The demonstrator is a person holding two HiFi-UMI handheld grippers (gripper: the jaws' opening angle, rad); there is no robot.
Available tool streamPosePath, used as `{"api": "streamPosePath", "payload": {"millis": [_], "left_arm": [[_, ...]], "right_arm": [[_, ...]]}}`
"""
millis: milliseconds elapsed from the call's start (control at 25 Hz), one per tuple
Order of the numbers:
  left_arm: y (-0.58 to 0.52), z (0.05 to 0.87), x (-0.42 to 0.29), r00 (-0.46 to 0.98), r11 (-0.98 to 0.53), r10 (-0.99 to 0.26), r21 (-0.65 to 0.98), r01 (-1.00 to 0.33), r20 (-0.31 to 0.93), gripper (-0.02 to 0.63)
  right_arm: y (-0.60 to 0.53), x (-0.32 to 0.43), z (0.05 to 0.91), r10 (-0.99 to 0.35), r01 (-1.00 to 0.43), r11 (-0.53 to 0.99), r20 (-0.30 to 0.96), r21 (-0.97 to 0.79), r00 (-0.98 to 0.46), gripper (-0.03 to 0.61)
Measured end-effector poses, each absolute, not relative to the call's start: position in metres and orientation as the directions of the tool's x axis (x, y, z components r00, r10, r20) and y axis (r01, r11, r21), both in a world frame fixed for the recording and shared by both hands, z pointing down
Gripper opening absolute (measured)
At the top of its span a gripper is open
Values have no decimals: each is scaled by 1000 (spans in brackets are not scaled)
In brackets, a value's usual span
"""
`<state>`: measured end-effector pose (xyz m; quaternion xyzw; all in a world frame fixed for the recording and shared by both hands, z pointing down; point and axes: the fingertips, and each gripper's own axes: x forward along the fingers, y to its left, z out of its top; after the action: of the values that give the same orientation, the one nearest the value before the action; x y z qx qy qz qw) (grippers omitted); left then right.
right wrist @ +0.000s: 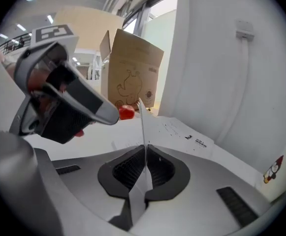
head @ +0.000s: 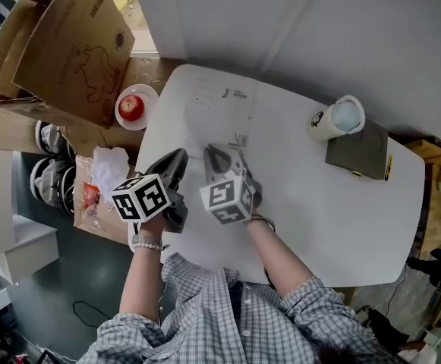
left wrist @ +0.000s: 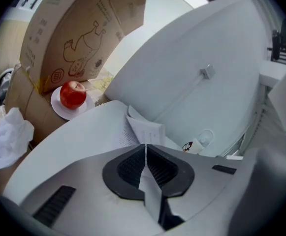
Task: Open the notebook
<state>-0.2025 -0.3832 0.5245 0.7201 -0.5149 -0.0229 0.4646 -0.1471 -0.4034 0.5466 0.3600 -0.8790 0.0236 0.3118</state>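
Observation:
The white notebook (head: pixel 216 108) lies on the white table (head: pixel 319 226), with small print near its far edge. Both grippers hang over its near part. My left gripper (head: pixel 176 161) is shut on a thin white page (left wrist: pixel 146 132) that rises bent from the notebook (left wrist: pixel 118 132). My right gripper (head: pixel 218 158) is shut on a sheet that stands on edge between its pads (right wrist: pixel 142 119), above the printed notebook (right wrist: pixel 192 139). In the right gripper view the left gripper (right wrist: pixel 69 102) hangs close at the left. The two grips sit side by side.
A red apple (head: pixel 131 106) on a white plate and a cardboard box (head: pixel 61 44) stand off the table's left. A white mug (head: pixel 335 120) and a dark grey pad (head: pixel 360 152) sit at the far right. A plastic bag (head: pixel 110 165) lies below the left edge.

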Motion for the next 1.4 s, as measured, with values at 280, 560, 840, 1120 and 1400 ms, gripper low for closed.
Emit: {"api": "streamPosePath", "payload": {"millis": [280,560,840,1120,1400], "left_arm": [[-409,566,-174,330,-225,-636,241,-944,698,9],[-412,595,-160,254,-395,-560,15,-918,789,8],[-413,597,-160,262,-403,-552,22,-915,792,8],[-413,597,-163,293,-353,-532,107,-930,794,8],[-414,597,-160,288,-348,-533,105,-932,795,8]], "right_arm": [[-407,-132,536,-647,-743,669,505,17,-571,29],[-411,-111,516,-694,-789,614,454,-32,-559,28],[-414,-70,498,-767,-855,510,403,-90,-500,29],[-409,-22,500,-802,-906,368,422,-208,-423,29],[-401,27,530,-802,-878,94,487,-469,-346,29]]}}
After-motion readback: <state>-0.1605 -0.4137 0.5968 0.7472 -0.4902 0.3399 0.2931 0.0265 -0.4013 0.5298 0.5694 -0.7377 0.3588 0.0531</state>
